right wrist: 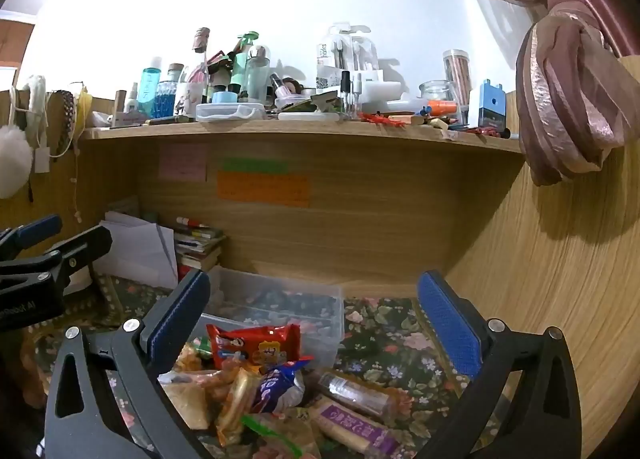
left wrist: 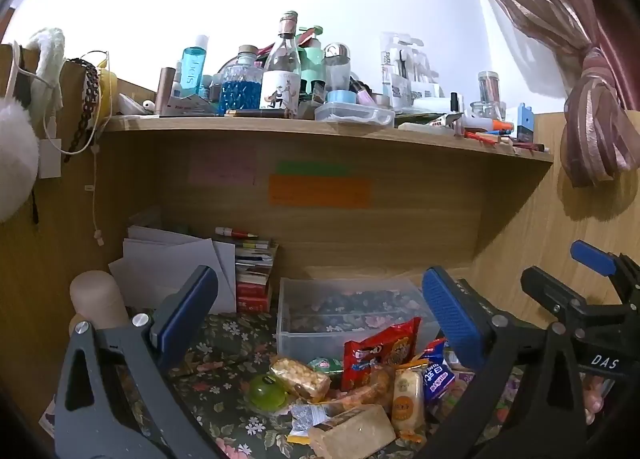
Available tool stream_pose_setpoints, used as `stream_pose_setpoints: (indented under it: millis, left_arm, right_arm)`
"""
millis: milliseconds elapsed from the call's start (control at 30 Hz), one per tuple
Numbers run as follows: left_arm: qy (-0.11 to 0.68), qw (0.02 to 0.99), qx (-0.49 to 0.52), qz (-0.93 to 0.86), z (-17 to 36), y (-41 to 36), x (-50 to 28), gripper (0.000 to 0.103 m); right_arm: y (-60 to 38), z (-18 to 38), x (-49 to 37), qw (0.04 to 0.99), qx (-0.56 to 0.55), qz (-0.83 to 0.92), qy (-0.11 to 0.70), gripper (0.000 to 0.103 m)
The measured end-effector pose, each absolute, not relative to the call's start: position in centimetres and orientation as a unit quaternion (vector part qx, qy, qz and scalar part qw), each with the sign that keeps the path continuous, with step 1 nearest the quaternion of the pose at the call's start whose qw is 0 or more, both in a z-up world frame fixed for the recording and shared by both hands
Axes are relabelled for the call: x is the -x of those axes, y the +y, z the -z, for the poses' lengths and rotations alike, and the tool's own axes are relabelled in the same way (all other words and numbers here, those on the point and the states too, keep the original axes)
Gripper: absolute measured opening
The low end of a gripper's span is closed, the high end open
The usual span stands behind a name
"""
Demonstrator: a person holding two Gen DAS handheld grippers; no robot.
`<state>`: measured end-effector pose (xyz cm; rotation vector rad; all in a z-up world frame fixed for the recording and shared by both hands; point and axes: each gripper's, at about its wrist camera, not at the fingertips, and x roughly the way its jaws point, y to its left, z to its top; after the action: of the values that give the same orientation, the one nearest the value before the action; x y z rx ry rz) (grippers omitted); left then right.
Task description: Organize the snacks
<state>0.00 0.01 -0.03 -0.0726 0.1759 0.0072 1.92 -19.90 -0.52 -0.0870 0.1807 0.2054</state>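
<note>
Wooden alcove with a floral-clothed worktop [left wrist: 224,343] below and a crowded shelf [left wrist: 320,129] of bottles and jars above, sticky notes on the back panel between them. Clear plastic bin [left wrist: 304,323] at the back of the cloth, nothing in it but the floral pattern showing through. Snack pile [left wrist: 360,387] just in front of the bin, toward 6 o'clock from it. Left tongs [left wrist: 320,319] released, blue pads wide apart, poised above the pile and touching nothing. Right tongs [right wrist: 316,319] likewise spread wide, grasping nothing. Seen from the left wrist only: a green round jelly cup [left wrist: 267,395] at the pile's 9 o'clock, a peanut brittle bar [left wrist: 300,377] beside it, a tan block-shaped pack [left wrist: 352,435] at 6 o'clock, and a beige cylinder [left wrist: 96,299] far off at 9 o'clock. Seen from the right wrist only: a clear-wrapped roll [right wrist: 356,393] and a purple-labelled bar [right wrist: 352,429] lying on the cloth at the pile's 3 o'clock. Shared by both: the red chip bag [left wrist: 380,351] propped against the bin's front wall, and a blue wrapper [right wrist: 280,383] just below it. Tied pink curtain [right wrist: 568,107] at 2 o'clock.
</note>
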Motion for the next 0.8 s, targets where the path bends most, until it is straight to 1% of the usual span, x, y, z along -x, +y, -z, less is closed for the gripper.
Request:
stream_pose_setpoints:
  millis: [800]
  left_arm:
    - [0.087,0.996,0.032,0.016,0.27,-0.81,0.55,0.103]
  right_arm:
    - [-20.05,1.33,-2.22,0.986,0.03,-0.119,0.11,0.103]
